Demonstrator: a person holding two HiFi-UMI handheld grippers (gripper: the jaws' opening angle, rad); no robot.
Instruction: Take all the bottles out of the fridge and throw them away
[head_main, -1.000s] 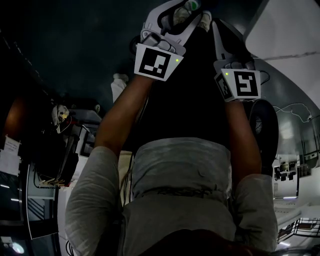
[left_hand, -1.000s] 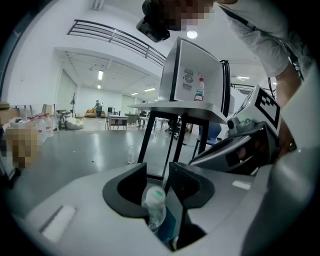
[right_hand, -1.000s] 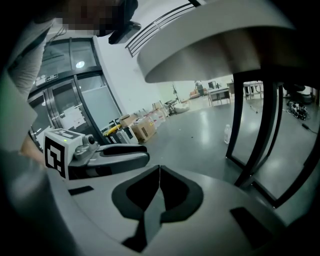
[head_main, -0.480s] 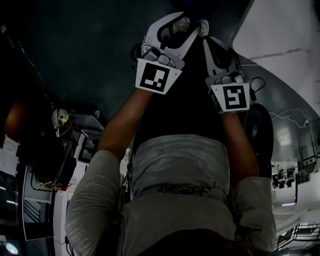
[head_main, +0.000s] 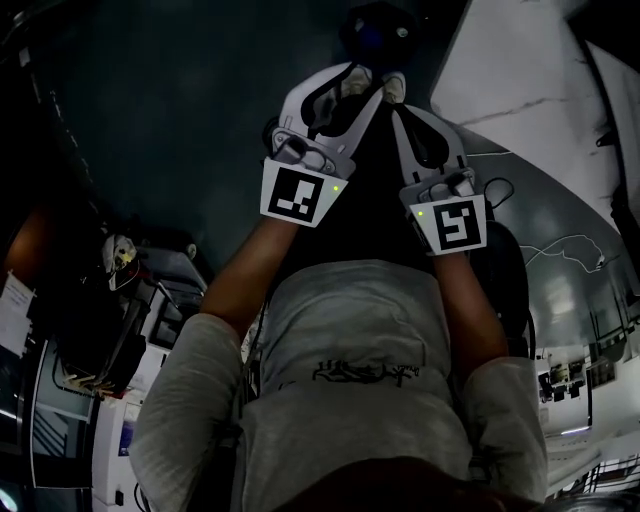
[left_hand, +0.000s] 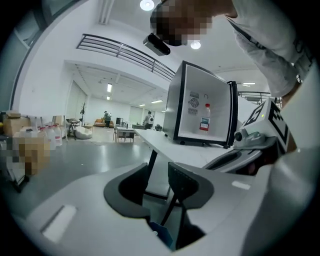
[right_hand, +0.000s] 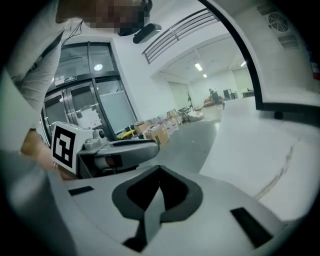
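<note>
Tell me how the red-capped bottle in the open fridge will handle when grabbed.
The bottle looks tall and narrow and stands upright, so a sideways nudge would probably tip it. It seems small inside the fridge, so likely light, though its fill cannot be told.

Fridge (left_hand: 200, 107) sits on table (left_hand: 165, 145) ahead of me, a bit to my R; its door (left_hand: 232, 116) hangs open on its R side. One bottle (left_hand: 207, 109) stands inside, nr the middle. Boxes (right_hand: 161, 131) sit on floor far off to L, well apart from table.
</note>
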